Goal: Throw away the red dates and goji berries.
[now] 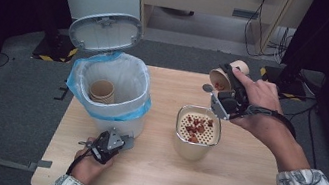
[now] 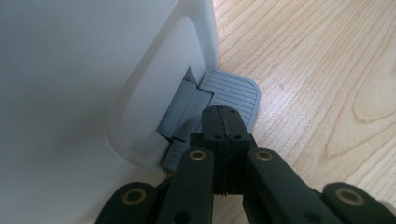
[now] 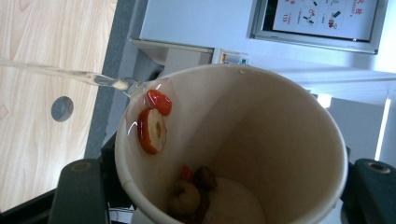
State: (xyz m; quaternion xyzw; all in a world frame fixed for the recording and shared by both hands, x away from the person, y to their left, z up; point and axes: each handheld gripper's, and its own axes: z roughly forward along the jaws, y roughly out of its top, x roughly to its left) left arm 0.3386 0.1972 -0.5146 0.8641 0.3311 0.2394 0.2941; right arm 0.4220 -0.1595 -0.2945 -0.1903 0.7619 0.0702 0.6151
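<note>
Your right gripper (image 1: 224, 90), fingers clamped on the tilted cup (image 3: 233, 140) over the strainer (image 1: 198, 128), could spill onto the worktop (image 1: 239, 181) if it drifts; left gripper (image 2: 223, 122), fingers shut empty, holds the bin pedal (image 2: 236, 93).

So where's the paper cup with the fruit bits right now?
In the high view the paper cup is right of centre, tipped in the right gripper above the strainer container, right of the white bin.
</note>
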